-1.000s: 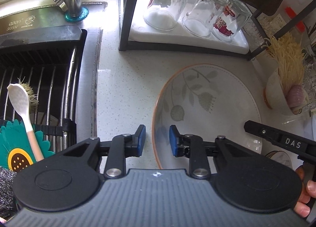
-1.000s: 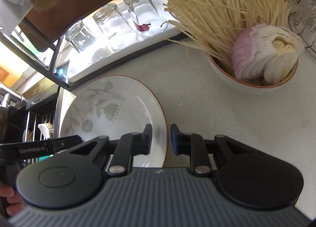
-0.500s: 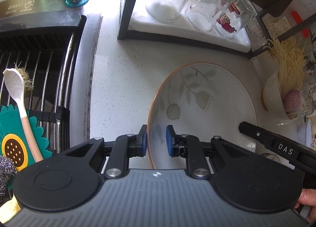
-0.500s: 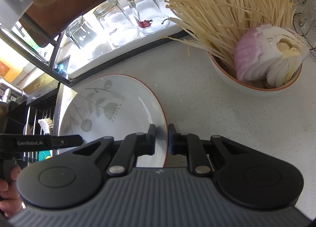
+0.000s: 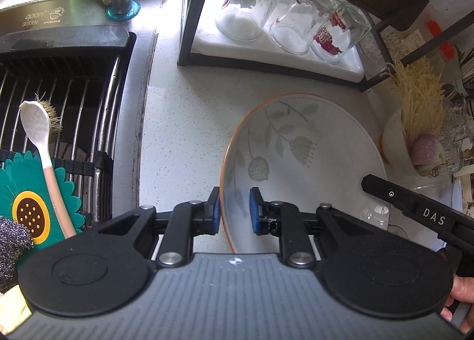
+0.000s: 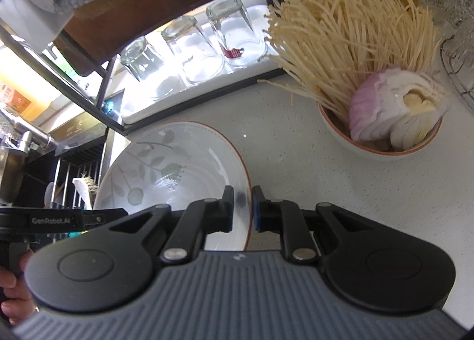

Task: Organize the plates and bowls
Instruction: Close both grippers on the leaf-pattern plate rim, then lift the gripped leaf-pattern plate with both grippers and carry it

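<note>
The white, orange-rimmed ceramic plate with leaf print (image 5: 311,156) sits on the speckled desk (image 5: 183,132). Left claw (image 5: 234,206) and right claw (image 6: 242,206) are each clamped on opposite rims. The grasp looks complete; next, a level, synchronized lift.

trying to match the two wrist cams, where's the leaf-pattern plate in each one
Left wrist view: the leaf-pattern plate fills the centre right, its left rim between the left claw pads.
Right wrist view: the plate sits lower left of centre, its right rim between the right claw pads.
Shared landmark: the three upturned glasses on the white tray behind the plate.
</note>
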